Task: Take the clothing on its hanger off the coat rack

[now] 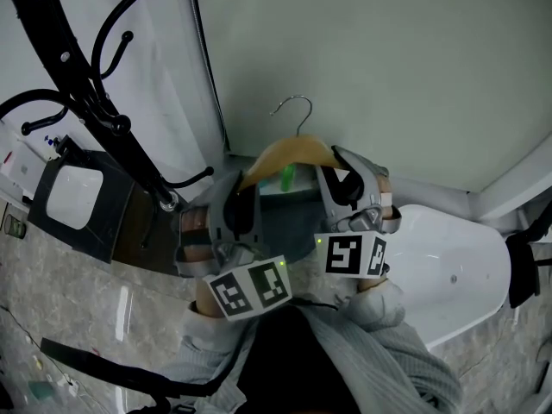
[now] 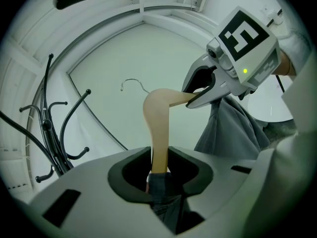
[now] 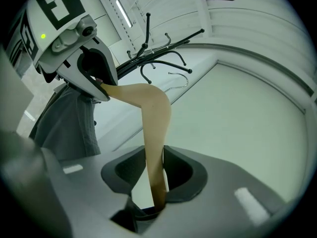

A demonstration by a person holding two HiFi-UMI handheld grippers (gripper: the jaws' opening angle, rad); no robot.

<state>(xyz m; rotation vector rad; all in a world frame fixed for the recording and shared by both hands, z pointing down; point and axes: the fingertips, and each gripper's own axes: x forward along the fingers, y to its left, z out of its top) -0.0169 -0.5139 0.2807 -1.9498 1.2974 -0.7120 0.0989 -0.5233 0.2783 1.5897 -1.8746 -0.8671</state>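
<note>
Now, wooden hanger (image 1: pixel 289 152): held crosswise, hook pointed away.
Left gripper (image 2: pixel 158 175): raised, clamped on its left end.
Right gripper (image 3: pixel 156 182): raised, clamped on its right end.

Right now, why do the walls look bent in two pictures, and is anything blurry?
Left gripper view: wide lens bows the wall and coat rack, corners go black. Right gripper view: same bowing; foreground soft, hanger sharper. Head view: straighter, floor shows glare.
</note>
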